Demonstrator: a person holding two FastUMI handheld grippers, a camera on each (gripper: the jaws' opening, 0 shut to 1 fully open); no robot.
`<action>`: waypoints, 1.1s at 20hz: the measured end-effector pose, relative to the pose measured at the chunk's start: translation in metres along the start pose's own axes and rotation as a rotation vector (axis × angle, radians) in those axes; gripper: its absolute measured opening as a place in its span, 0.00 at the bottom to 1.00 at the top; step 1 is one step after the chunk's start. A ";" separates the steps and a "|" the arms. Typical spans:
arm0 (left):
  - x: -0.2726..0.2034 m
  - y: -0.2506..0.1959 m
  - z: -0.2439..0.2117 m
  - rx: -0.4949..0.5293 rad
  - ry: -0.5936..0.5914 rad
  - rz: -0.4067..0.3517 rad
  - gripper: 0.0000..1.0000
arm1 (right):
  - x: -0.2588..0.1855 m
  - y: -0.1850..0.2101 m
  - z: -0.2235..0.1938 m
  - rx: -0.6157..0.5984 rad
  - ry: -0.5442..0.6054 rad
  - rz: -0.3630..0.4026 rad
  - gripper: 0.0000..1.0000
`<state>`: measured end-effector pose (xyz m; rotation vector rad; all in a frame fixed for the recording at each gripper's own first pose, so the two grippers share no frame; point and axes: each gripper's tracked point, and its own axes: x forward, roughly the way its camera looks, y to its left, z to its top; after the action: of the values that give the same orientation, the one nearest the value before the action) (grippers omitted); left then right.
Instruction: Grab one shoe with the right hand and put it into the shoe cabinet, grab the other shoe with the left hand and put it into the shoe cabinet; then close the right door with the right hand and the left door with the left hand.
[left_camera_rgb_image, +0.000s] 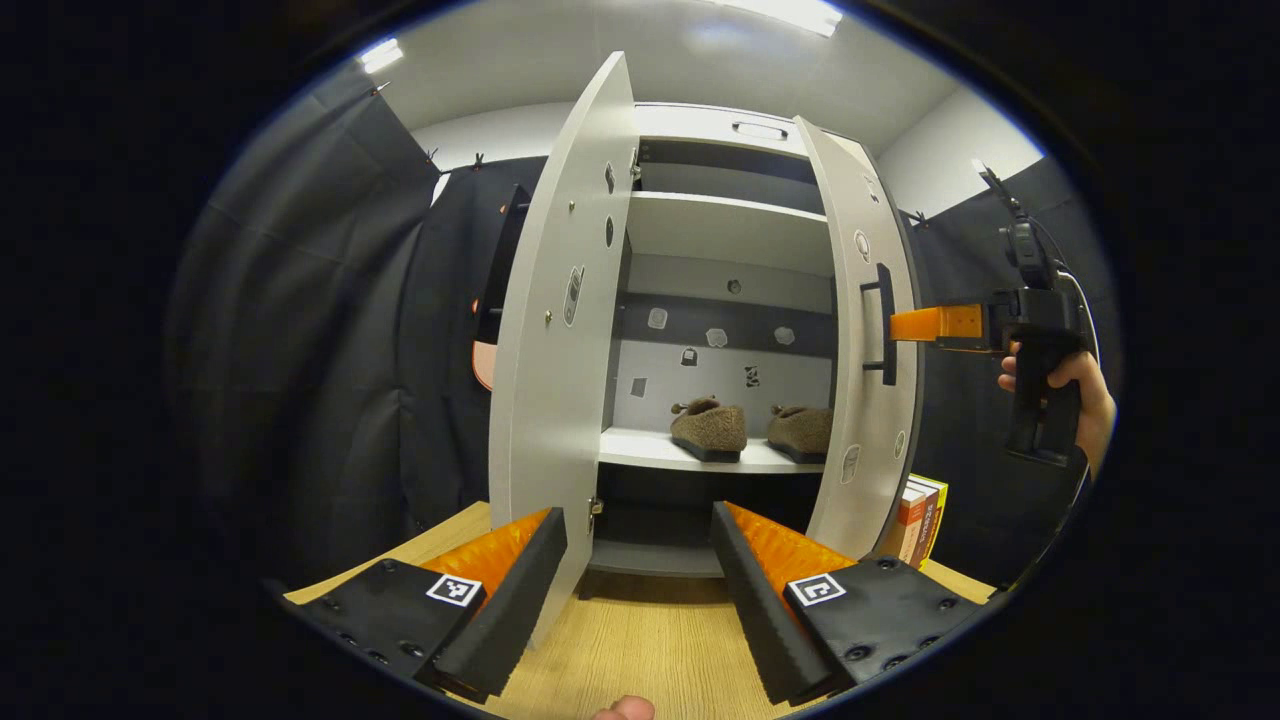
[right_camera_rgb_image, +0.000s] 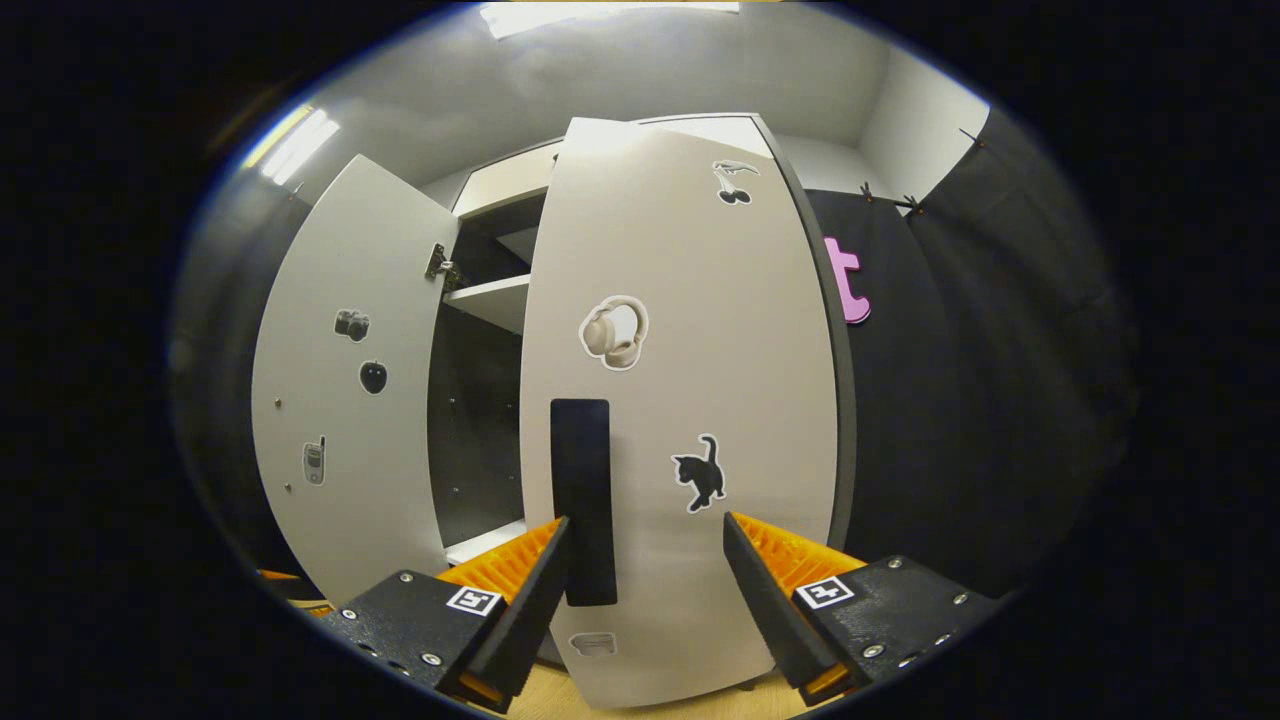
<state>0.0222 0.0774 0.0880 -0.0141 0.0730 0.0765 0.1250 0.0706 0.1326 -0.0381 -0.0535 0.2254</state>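
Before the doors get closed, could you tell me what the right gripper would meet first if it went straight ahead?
Most likely the outer face of the right door: the open right gripper points at it, its handle by one finger.

Two brown fuzzy shoes, one (left_camera_rgb_image: 709, 429) left of the other (left_camera_rgb_image: 803, 431), sit side by side, upright, on a white shelf inside the white shoe cabinet (left_camera_rgb_image: 726, 232), whose left door (left_camera_rgb_image: 560, 330) and sticker-covered right door (right_camera_rgb_image: 680, 400) with its dark handle (right_camera_rgb_image: 583, 500) both stand open.
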 end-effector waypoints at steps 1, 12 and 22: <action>0.000 0.001 0.000 0.001 0.003 0.002 0.95 | 0.003 0.002 -0.001 0.000 0.005 -0.002 0.91; -0.001 0.020 0.005 -0.003 -0.011 0.002 0.95 | 0.051 0.012 -0.012 -0.030 0.066 -0.061 0.92; 0.014 0.004 0.029 -0.045 -0.016 -0.064 0.92 | 0.057 0.012 -0.017 -0.036 0.020 -0.110 0.92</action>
<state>0.0375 0.0827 0.1155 -0.0606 0.0544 0.0141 0.1786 0.0948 0.1183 -0.0736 -0.0396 0.1146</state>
